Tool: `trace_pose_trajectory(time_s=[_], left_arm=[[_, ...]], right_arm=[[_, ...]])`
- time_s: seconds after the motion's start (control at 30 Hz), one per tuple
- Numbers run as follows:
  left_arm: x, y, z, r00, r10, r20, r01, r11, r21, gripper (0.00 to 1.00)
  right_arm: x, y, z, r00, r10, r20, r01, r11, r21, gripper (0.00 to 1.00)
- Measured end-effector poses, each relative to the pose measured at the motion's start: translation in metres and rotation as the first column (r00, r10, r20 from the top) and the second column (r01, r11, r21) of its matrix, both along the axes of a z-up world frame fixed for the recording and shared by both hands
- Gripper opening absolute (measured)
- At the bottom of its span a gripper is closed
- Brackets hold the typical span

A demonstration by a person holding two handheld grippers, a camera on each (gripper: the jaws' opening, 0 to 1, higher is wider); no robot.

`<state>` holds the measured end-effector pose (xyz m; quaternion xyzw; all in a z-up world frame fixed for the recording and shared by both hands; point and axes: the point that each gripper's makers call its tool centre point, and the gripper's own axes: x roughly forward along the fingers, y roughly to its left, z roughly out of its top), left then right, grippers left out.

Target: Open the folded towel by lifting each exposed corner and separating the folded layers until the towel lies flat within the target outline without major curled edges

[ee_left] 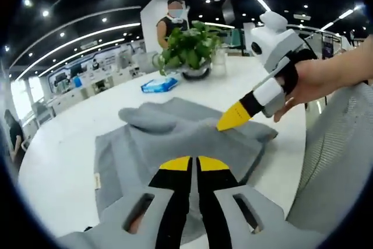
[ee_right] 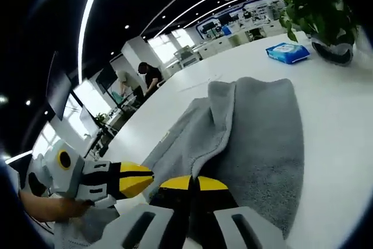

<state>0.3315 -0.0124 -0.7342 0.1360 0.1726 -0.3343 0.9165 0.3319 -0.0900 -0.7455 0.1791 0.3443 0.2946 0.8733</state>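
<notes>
Left gripper view: left tool (ee_left: 193, 163) clenched, yellow tips together over the near part of the towel (ee_left: 175, 144), nothing seen between them. Towel grey, on the white desk (ee_left: 64, 155), partly opened, with a rumpled fold on its far side. Right tool (ee_left: 233, 116) enters from the right, held by a hand (ee_left: 317, 80), its yellow tip touching or just above the towel's far right part. Beyond the towel: blue packet (ee_left: 159, 84), then a potted plant (ee_left: 189, 51).

Right gripper view: right tool (ee_right: 193, 183) clenched, tips at the towel's (ee_right: 256, 138) near edge; whether cloth is pinched, cannot tell. One layer is folded over along the towel's left side. Left tool (ee_right: 133, 182) sits just left of the towel's near end. Blue packet (ee_right: 287, 52) and plant (ee_right: 317, 7) lie past the towel's far end.
</notes>
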Motion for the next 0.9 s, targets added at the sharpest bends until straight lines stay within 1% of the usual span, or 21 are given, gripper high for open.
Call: trace_pose_trajectory(time_s=[0.1,0.13,0.17,0.23,0.27,0.33,0.43,0.53,0.57,0.63,0.7,0.77,0.8,0.83,0.9], left_arm=[[0.005,0.011,-0.003,0.999,0.047,0.002,-0.047,0.999,0.023,0.04],[0.007,0.018,-0.007,0.997,0.078,-0.007,-0.078,0.996,0.046,0.04],[0.008,0.021,-0.009,0.996,0.089,-0.017,-0.088,0.995,0.051,0.04],[0.011,0.030,-0.015,0.989,0.135,-0.060,-0.133,0.990,0.040,0.04],[0.012,0.035,-0.019,0.983,0.164,-0.082,-0.161,0.986,0.038,0.04],[0.015,0.048,-0.026,0.971,0.219,-0.100,-0.213,0.975,0.070,0.04],[0.015,0.061,-0.035,0.954,0.269,-0.135,-0.259,0.962,0.090,0.04],[0.011,0.068,-0.048,0.935,0.298,-0.192,-0.279,0.953,0.123,0.04],[0.010,0.071,-0.052,0.929,0.309,-0.203,-0.286,0.948,0.138,0.04],[0.009,0.074,-0.058,0.925,0.317,-0.210,-0.286,0.944,0.164,0.04],[0.007,0.075,-0.063,0.920,0.322,-0.223,-0.287,0.941,0.177,0.04],[0.004,0.078,-0.069,0.914,0.328,-0.238,-0.281,0.936,0.212,0.04],[0.005,0.076,-0.066,0.921,0.320,-0.220,-0.281,0.941,0.190,0.04],[0.003,0.078,-0.066,0.921,0.322,-0.220,-0.280,0.939,0.200,0.04],[0.004,0.078,-0.065,0.923,0.321,-0.212,-0.282,0.940,0.193,0.04]], right_arm=[[0.001,-0.005,-0.003,1.000,-0.008,0.001,0.008,0.999,-0.038,0.00],[0.001,-0.007,-0.004,1.000,-0.011,0.005,0.011,0.999,-0.046,0.00],[0.002,-0.008,-0.003,1.000,-0.016,0.010,0.016,0.999,-0.051,0.00],[0.005,-0.013,-0.004,0.999,-0.035,0.017,0.036,0.997,-0.065,0.00],[0.006,-0.016,-0.004,0.999,-0.045,0.019,0.047,0.996,-0.074,0.00],[0.008,-0.022,-0.003,0.997,-0.069,0.025,0.071,0.994,-0.084,0.00],[0.012,-0.030,0.001,0.994,-0.104,0.037,0.107,0.991,-0.081,0.00],[0.017,-0.040,0.004,0.988,-0.147,0.054,0.151,0.985,-0.087,0.00],[0.019,-0.044,0.005,0.984,-0.165,0.060,0.170,0.982,-0.088,0.00],[0.022,-0.052,0.007,0.977,-0.202,0.069,0.207,0.974,-0.087,0.00],[0.024,-0.057,0.008,0.973,-0.221,0.070,0.226,0.971,-0.077,0.00],[0.026,-0.063,0.011,0.965,-0.251,0.073,0.255,0.965,-0.064,0.00],[0.027,-0.065,0.011,0.963,-0.261,0.074,0.265,0.962,-0.060,0.00],[0.027,-0.067,0.012,0.961,-0.267,0.072,0.272,0.961,-0.057,0.00],[0.028,-0.070,0.012,0.957,-0.282,0.070,0.286,0.957,-0.049,0.00]])
